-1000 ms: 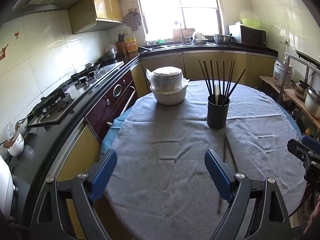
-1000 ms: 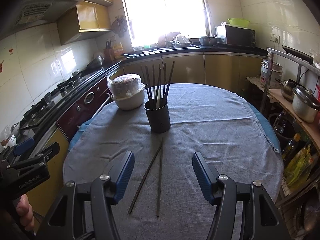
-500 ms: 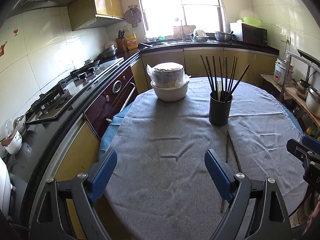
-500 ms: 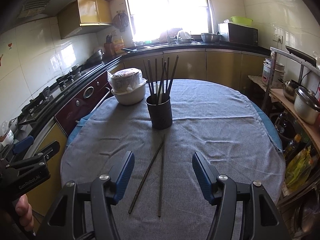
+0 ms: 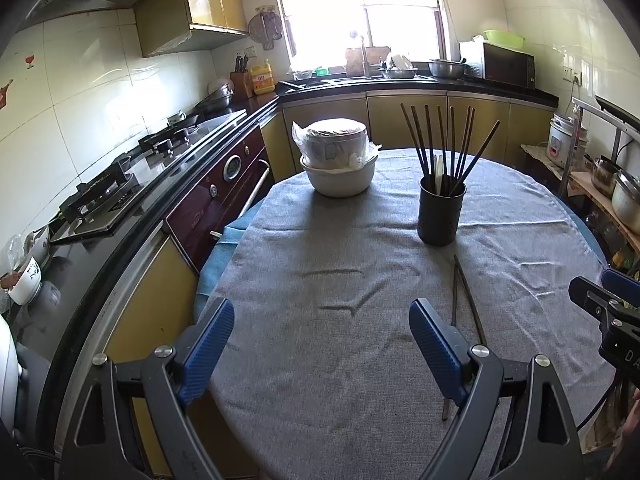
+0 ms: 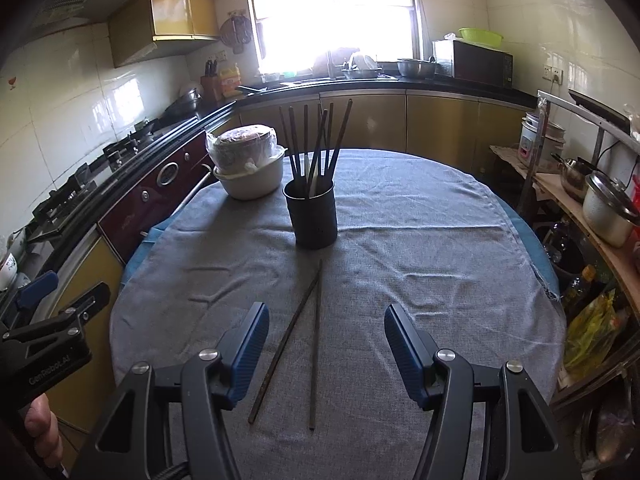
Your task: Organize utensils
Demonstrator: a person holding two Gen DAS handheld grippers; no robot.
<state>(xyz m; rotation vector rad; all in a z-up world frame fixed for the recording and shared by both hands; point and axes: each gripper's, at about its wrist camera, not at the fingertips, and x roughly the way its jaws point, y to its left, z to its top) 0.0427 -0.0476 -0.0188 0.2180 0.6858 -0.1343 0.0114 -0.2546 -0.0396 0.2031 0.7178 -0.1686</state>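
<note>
Two dark chopsticks [image 6: 304, 332] lie loose on the grey tablecloth, tips meeting toward a black utensil holder [image 6: 314, 216] that stands upright with several chopsticks in it. My right gripper [image 6: 324, 344] hovers open just above their near ends, one finger on each side. From the left wrist view the same chopsticks [image 5: 466, 300] lie right of my left gripper [image 5: 322, 344], which is open and empty over bare cloth; its right finger hides part of one. The holder [image 5: 440, 216] stands beyond them.
A white bowl with a plastic-wrapped container [image 5: 338, 164] sits at the table's far left. A stove and dark counter [image 5: 120, 200] run along the left. Shelves with pots [image 6: 604, 208] stand to the right. The round table's edge [image 6: 120, 320] is near.
Both views have shifted slightly: the holder and chopsticks sit a little lower and nearer in each frame. Both grippers stay open and nothing was touched.
</note>
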